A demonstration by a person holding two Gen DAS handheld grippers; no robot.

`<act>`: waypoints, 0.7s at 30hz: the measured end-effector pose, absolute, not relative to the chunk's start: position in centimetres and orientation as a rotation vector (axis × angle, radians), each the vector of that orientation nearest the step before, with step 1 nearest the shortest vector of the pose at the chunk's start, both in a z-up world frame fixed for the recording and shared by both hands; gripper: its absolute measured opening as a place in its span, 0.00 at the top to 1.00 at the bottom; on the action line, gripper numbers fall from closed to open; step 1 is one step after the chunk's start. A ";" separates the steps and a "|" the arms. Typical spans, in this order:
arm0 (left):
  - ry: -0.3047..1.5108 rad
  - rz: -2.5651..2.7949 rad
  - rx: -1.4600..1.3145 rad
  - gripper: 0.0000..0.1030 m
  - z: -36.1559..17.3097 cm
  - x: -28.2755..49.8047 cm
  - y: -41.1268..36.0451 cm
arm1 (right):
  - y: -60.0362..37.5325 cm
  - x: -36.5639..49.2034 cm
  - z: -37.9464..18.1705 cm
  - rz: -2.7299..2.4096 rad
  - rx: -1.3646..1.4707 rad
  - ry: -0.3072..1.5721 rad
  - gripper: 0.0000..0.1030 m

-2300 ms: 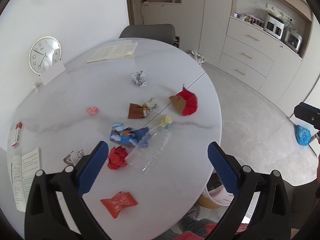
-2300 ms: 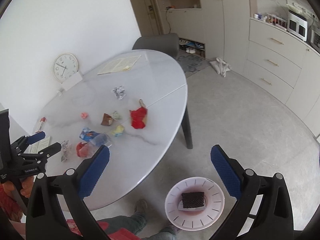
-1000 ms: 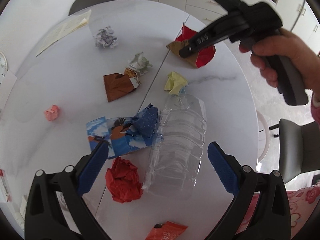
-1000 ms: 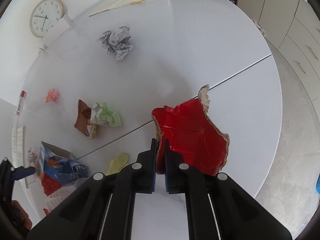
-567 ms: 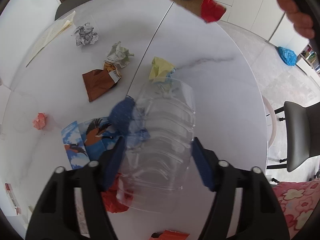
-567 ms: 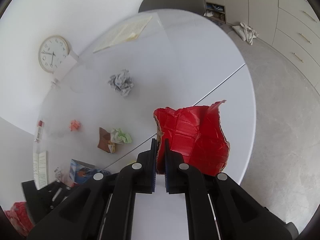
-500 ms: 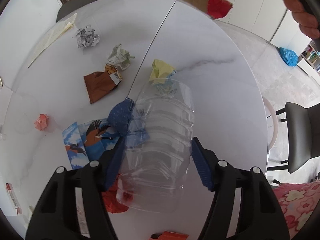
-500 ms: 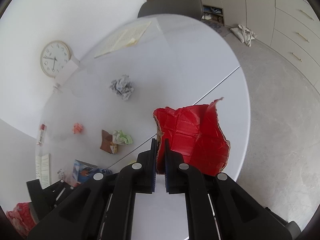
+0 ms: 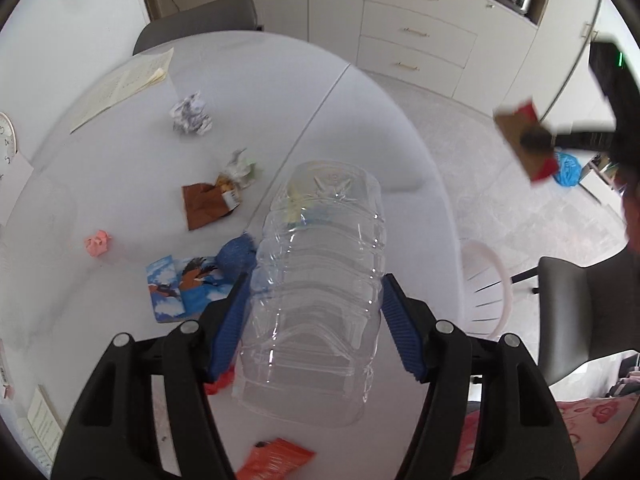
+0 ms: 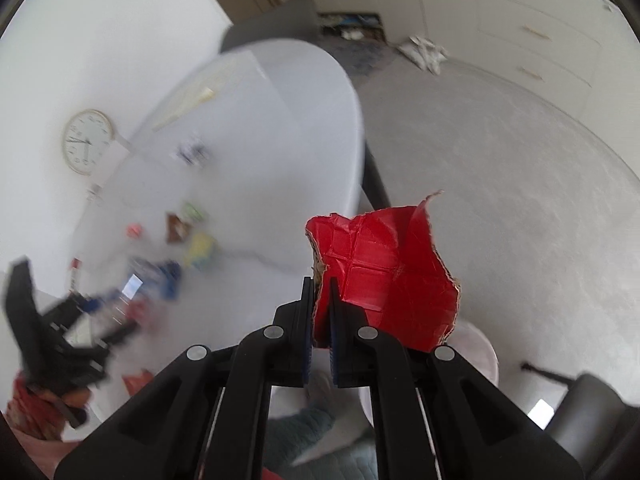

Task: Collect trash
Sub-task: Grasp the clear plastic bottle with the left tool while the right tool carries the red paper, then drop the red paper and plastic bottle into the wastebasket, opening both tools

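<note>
In the left wrist view my left gripper (image 9: 316, 320) is shut on a clear plastic bottle (image 9: 316, 280), lifted a little above the round white table (image 9: 120, 184). Its blue pads press both sides of the bottle. In the right wrist view my right gripper (image 10: 319, 308) is shut on the edge of a torn red cardboard piece (image 10: 384, 276), held past the table's edge above the floor. A pale pink bin (image 10: 476, 352) shows partly behind the cardboard. The same cardboard (image 9: 526, 140) appears at the far right of the left wrist view.
Crumpled paper (image 9: 191, 115), a brown wrapper (image 9: 206, 206), a pink scrap (image 9: 97, 242), a blue printed pack (image 9: 188, 288) and an orange wrapper (image 9: 276, 462) lie on the table. A booklet (image 9: 124, 86) rests at the back. A grey chair (image 9: 592, 312) stands at right by the bin (image 9: 486, 280).
My left gripper closed on the bottle and raised it off the table. My right gripper lifted the red cardboard and carried it off the table toward the bin side.
</note>
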State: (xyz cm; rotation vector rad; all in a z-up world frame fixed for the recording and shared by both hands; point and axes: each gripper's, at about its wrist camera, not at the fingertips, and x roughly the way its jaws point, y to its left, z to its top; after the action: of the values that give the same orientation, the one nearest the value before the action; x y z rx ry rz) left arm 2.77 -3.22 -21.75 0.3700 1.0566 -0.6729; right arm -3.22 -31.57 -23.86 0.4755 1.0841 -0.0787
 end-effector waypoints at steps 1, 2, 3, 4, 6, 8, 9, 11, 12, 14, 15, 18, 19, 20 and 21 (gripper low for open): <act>1.049 -0.689 0.364 0.39 -21.2 2.1 -3.8 | -32.0 -4.5 -25.2 -0.103 0.495 1.116 0.93; 1.048 -0.703 0.359 0.39 -20.9 1.7 -4.5 | -32.4 -6.0 -27.0 -0.127 0.514 1.153 0.93; 1.049 -0.721 0.354 0.39 -20.6 1.1 -5.1 | -32.7 -7.1 -28.8 -0.142 0.530 1.189 0.93; 1.051 -0.745 0.350 0.39 -20.4 0.6 -6.1 | -32.9 -7.8 -30.5 -0.155 0.537 1.220 0.93; 1.054 -0.780 0.353 0.39 -20.1 -0.3 -7.7 | -33.0 -9.3 -34.9 -0.170 0.551 1.292 0.93; 1.054 -0.809 0.372 0.39 -20.0 -1.3 -9.5 | -33.1 -10.2 -39.4 -0.170 0.578 1.355 0.93; 1.055 -0.821 0.382 0.39 -20.0 -1.8 -10.4 | -33.2 -10.5 -41.3 -0.164 0.589 1.380 0.93; 1.065 -0.838 0.400 0.39 -20.2 -2.7 -11.9 | -33.1 -10.6 -45.5 -0.158 0.599 1.433 0.93; 1.070 -0.842 0.412 0.39 -20.3 -3.2 -12.7 | -33.1 -10.6 -47.2 -0.152 0.605 1.451 0.93; 1.071 -0.848 0.439 0.39 -20.7 -4.1 -13.9 | -33.0 -10.3 -49.5 -0.144 0.617 1.465 0.90; 1.071 -0.847 0.451 0.39 -21.0 -4.4 -14.3 | -33.0 -10.2 -50.7 -0.144 0.618 1.477 0.89; 1.093 -0.841 0.468 0.39 -21.9 -5.2 -15.6 | -33.3 -10.1 -52.8 -0.132 0.645 1.506 0.62; 1.099 -0.840 0.471 0.39 -22.1 -5.4 -15.8 | -33.4 -10.1 -53.2 -0.136 0.655 1.515 0.53; 1.103 -0.837 0.477 0.39 -22.3 -5.6 -16.1 | -33.7 -10.5 -53.2 -0.137 0.661 1.517 0.49; 1.103 -0.835 0.481 0.39 -22.5 -5.9 -16.3 | -33.8 -10.6 -53.1 -0.137 0.664 1.515 0.48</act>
State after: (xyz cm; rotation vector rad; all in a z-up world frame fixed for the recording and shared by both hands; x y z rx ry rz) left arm -5.94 -16.34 -22.49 0.4809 1.1034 -0.8353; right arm -10.65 -33.76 -53.06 0.6639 1.5149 -0.1369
